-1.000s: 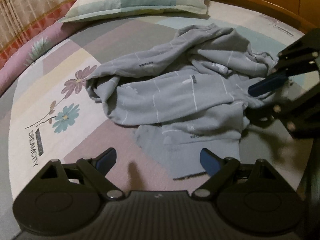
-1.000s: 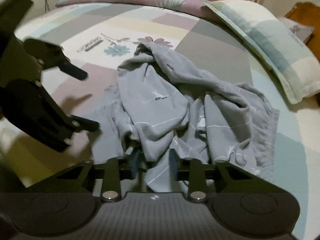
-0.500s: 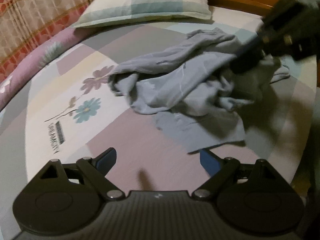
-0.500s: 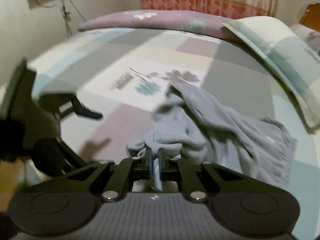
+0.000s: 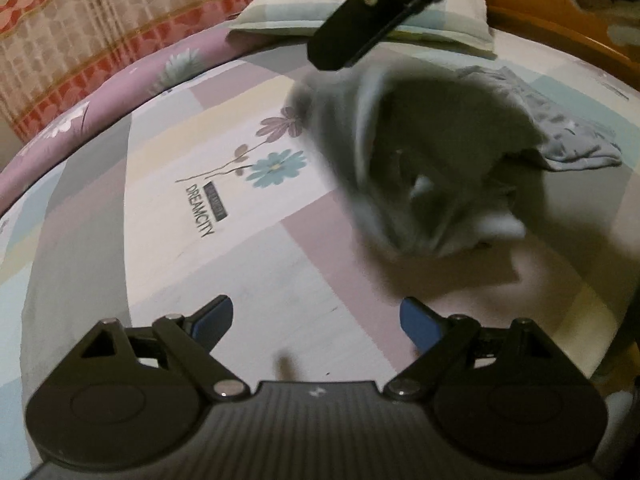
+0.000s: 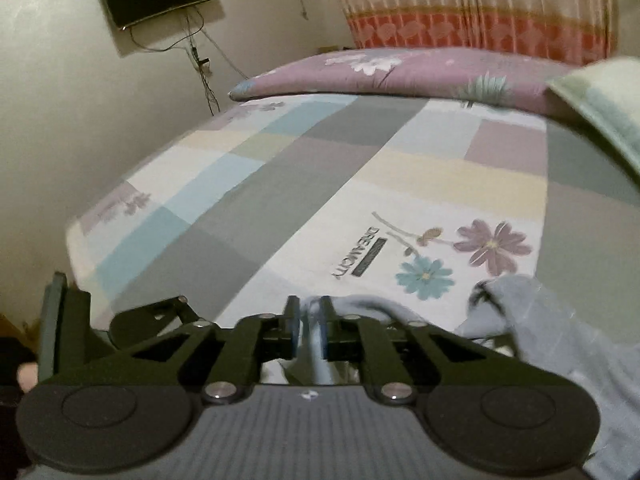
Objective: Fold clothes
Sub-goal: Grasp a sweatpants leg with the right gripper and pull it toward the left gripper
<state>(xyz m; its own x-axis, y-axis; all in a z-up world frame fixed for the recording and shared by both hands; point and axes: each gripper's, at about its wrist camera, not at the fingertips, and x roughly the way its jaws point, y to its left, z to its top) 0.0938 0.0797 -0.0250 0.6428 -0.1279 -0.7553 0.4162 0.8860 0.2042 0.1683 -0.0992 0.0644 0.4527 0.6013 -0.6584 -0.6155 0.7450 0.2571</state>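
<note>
Patchwork sheets cover the bed (image 5: 168, 216), printed with pastel blocks and flowers, with a checked pillow (image 5: 296, 4) at the head and striped curtains (image 6: 472, 0) behind. The grey garment (image 5: 424, 168) hangs bunched in the air over the sheet, blurred, with one part trailing on the bed to the right. It is a soft, limp knit with thin pale lines, and it drapes in loose folds with no flat panel showing. The right hand-held gripper (image 6: 309, 328) is closed on a narrow pinch of that cloth, its jaws nearly together with fabric between them. The left hand-held gripper (image 5: 316, 316) hovers low over the sheet, its blue-tipped jaws spread wide and holding nothing.

The garment is not folded as it lies now. My judgement is that the main risk is the small bite: a thin pinch of slack knit could slip out under the weight of the hanging bundle. Held from one point, the cloth may also twist, hiding hems and sleeves so that the left gripper catches two layers or the wrong edge. The trailing part could drag and bunch the sheet too.
</note>
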